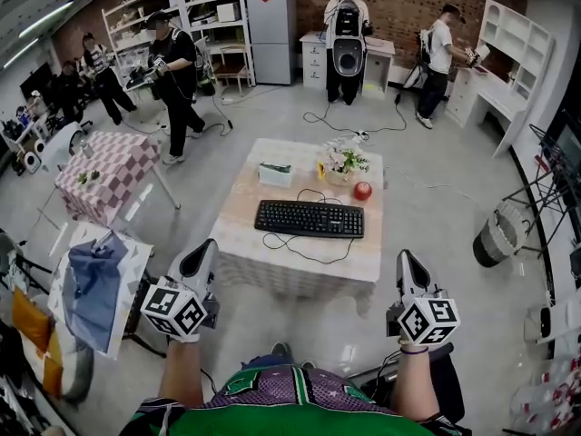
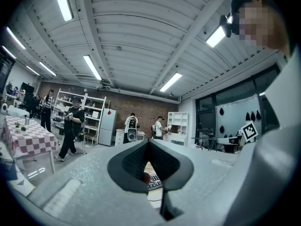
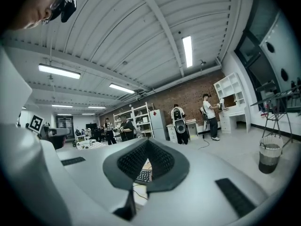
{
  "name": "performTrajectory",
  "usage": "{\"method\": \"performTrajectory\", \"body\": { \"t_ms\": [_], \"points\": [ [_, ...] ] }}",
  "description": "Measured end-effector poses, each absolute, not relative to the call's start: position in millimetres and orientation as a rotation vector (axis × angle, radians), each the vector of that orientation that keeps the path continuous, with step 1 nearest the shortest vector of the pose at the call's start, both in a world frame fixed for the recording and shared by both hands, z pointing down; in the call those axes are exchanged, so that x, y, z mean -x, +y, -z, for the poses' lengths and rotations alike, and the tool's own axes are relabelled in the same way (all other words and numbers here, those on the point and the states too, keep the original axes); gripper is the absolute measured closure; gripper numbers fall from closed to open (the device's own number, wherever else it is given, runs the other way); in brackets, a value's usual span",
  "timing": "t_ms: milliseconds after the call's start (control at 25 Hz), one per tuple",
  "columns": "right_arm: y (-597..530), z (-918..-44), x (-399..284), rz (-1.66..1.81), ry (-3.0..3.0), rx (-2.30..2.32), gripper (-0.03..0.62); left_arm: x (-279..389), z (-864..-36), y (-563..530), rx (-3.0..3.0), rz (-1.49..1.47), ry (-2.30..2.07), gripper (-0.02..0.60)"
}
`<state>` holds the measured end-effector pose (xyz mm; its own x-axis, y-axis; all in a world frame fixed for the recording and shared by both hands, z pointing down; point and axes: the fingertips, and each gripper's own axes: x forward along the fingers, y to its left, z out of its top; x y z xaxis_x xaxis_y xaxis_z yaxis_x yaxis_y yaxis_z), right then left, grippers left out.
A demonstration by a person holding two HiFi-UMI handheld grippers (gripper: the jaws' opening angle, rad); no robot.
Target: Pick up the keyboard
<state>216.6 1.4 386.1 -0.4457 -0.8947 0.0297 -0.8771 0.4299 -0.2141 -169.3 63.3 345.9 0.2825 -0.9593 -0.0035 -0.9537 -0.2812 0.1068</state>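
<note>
A black keyboard (image 1: 310, 218) lies across the middle of a low table (image 1: 245, 243) with a pale cloth, its black cable looping toward the front edge. My left gripper (image 1: 210, 246) is held short of the table's front left corner, jaws shut and empty. My right gripper (image 1: 403, 257) hangs off the front right corner, also shut with nothing in it. Through the closed jaws, a sliver of the keyboard (image 2: 153, 180) shows in the left gripper view, and the keyboard (image 3: 142, 175) shows likewise in the right gripper view.
On the table behind the keyboard sit a tissue box (image 1: 275, 173), a flower pot (image 1: 343, 164) and a red apple (image 1: 362, 190). A checkered table (image 1: 104, 173) stands to the left, a bin (image 1: 497, 236) to the right. Several people stand at the back.
</note>
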Motion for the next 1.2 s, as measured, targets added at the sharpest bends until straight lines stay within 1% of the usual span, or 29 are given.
{"method": "performTrajectory", "body": {
  "t_ms": [320, 520, 840, 1040, 1200],
  "points": [
    [-50, -391, -189, 0.292, 2.6, 1.646, 0.594, 197, -364, 1, -2.445, 0.107, -1.81, 0.565],
    [-97, -375, -159, 0.245, 2.601, 1.653, 0.594, 228, -359, -53, -2.481, 0.106, -1.805, 0.565],
    [-148, -366, -116, 0.218, 2.571, 1.688, 0.594, 257, -358, -116, -2.577, 0.006, -1.793, 0.565],
    [-162, -372, -110, 0.223, 2.567, 1.734, 0.594, 261, -373, -138, -2.6, -0.007, -1.737, 0.565],
    [-172, -374, -113, 0.225, 2.581, 1.747, 0.594, 262, -377, -154, -2.572, 0.053, -1.719, 0.565]
  ]
}}
